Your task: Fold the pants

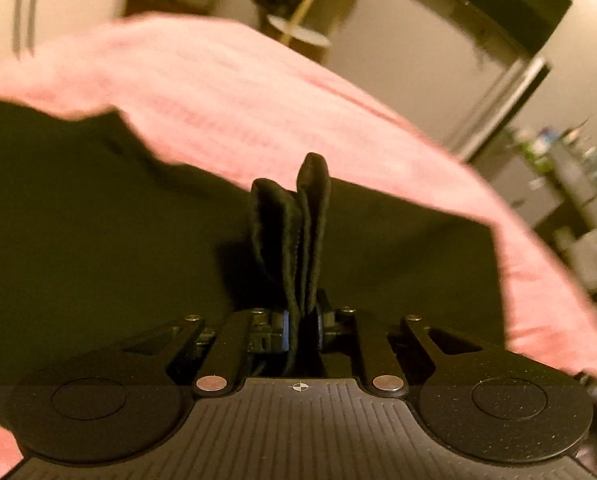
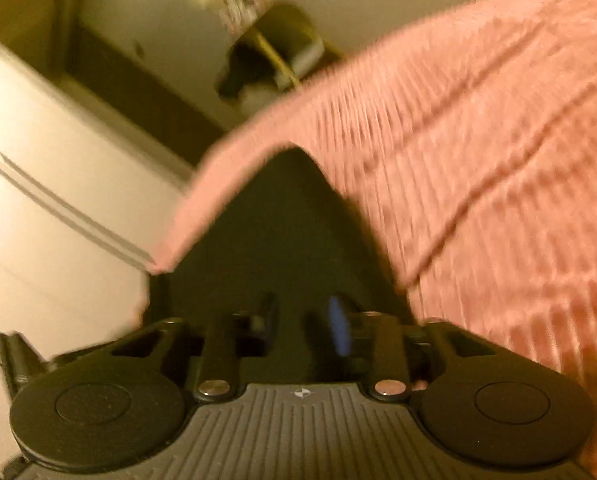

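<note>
Black pants [image 1: 98, 208] lie spread on a pink ribbed bedspread [image 1: 226, 80]. My left gripper [image 1: 300, 326] is shut on a bunched fold of the pants' edge [image 1: 294, 220], which stands up between the fingers. In the right wrist view, which is motion-blurred, the pants [image 2: 274, 224] show as a dark pointed shape on the bedspread [image 2: 478, 140]. My right gripper [image 2: 304, 328] sits low over the dark cloth with a gap between its fingers; whether cloth is pinched there is not clear.
The bed edge runs down the right of the left wrist view, with a dark-framed mirror or screen [image 1: 498, 12] and a cluttered shelf [image 1: 558, 160] beyond. A small round side table [image 1: 298, 32] stands past the far bed edge. White drawers [image 2: 38, 180] are left of the bed.
</note>
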The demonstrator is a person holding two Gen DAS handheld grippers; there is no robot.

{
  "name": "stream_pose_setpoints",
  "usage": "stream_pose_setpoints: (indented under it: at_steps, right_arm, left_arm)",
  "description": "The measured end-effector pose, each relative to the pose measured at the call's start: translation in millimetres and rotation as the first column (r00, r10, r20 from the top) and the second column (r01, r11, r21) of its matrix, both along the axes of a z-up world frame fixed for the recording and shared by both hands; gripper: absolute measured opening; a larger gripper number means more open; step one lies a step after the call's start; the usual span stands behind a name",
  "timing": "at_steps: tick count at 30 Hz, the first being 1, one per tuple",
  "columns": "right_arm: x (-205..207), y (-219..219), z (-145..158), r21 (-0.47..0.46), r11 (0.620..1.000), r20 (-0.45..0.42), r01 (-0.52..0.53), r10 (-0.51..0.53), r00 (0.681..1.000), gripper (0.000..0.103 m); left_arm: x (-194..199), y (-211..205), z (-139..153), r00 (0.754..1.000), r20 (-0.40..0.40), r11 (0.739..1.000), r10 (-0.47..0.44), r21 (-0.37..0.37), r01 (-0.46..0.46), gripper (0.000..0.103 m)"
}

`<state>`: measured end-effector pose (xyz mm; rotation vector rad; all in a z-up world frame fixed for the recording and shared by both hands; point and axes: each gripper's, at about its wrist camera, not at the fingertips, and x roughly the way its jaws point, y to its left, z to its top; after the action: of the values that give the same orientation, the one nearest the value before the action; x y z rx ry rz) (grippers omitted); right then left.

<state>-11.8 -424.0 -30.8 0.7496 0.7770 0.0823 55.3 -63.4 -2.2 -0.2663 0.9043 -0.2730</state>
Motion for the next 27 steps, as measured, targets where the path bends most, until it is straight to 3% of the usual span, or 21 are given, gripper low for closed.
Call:
stream_pose_setpoints:
  at_steps: [1, 3, 4, 6, 8, 11, 16, 20, 23, 25, 27]
  right_arm:
    - [8.8, 7.9, -2.2, -0.047, 0.998, -0.054, -0.033, 0.030, 0.998, 0.013]
    - [25.4, 20.8, -8.6, -0.114, 0.990, -0.159, -0.085, 0.067, 0.985, 0.011]
    - [30.1, 22.8, -12.8, -0.122, 0.988, -0.189, -0.097, 0.073, 0.979, 0.009]
    - [37.3, 22.5, -16.2, -0.129, 0.987, -0.226, -0.100, 0.069, 0.972, 0.005]
    - [40.7, 26.1, -14.2, -0.154, 0.982, -0.234, -0.111, 0.073, 0.969, 0.005]
    - [43.5, 34.9, -8.7, -0.194, 0.974, -0.199, -0.117, 0.078, 0.977, 0.005]
    - [46.6, 40.9, 5.9, -0.194, 0.981, 0.019, 0.003, 0.000, 1.000, 0.006]
    - [61.9, 45.4, 9.0, -0.283, 0.954, 0.065, 0.099, -0.083, 0.994, 0.006]
    - [63.3, 36.5, 11.4, -0.261, 0.948, 0.129, 0.180, -0.150, 0.980, 0.008]
    - [71.6, 30.0, 3.8, -0.233, 0.952, 0.106, 0.197, -0.177, 0.979, 0.012]
    - [81.9, 34.4, -6.1, -0.223, 0.961, 0.092, 0.163, -0.146, 0.985, 0.012]
  left_arm:
    - [-2.5, 3.3, -7.1, 1.000, 0.004, 0.998, 0.006, 0.055, -0.006, 0.016]
    - [-4.2, 8.2, -21.5, 1.000, -0.019, 0.997, 0.012, 0.070, -0.011, 0.022]
    - [-3.6, 11.6, -24.8, 1.000, -0.020, 0.998, 0.023, 0.056, -0.022, 0.023]
    - [1.6, 14.6, -26.7, 0.999, -0.029, 0.999, 0.039, 0.011, -0.039, 0.035]
    - [5.3, 18.7, -28.8, 0.998, -0.036, 0.998, 0.045, -0.036, -0.046, 0.036]
    - [2.3, 26.5, -35.7, 0.997, -0.048, 0.996, 0.054, -0.066, -0.058, 0.030]
    - [-0.7, 45.7, -41.7, 0.996, -0.059, 0.987, 0.066, -0.146, -0.074, 0.020]
    - [-10.1, 46.3, -33.6, 0.999, 0.035, 0.983, 0.021, -0.184, -0.014, 0.013]
    - [-17.3, 53.0, -22.6, 0.993, 0.115, 0.968, 0.004, -0.251, 0.026, 0.013]
    - [-19.4, 60.0, -18.2, 0.990, 0.138, 0.954, 0.023, -0.299, 0.019, 0.014]
    - [-15.9, 59.7, -20.4, 0.992, 0.119, 0.968, 0.045, -0.251, -0.014, 0.015]
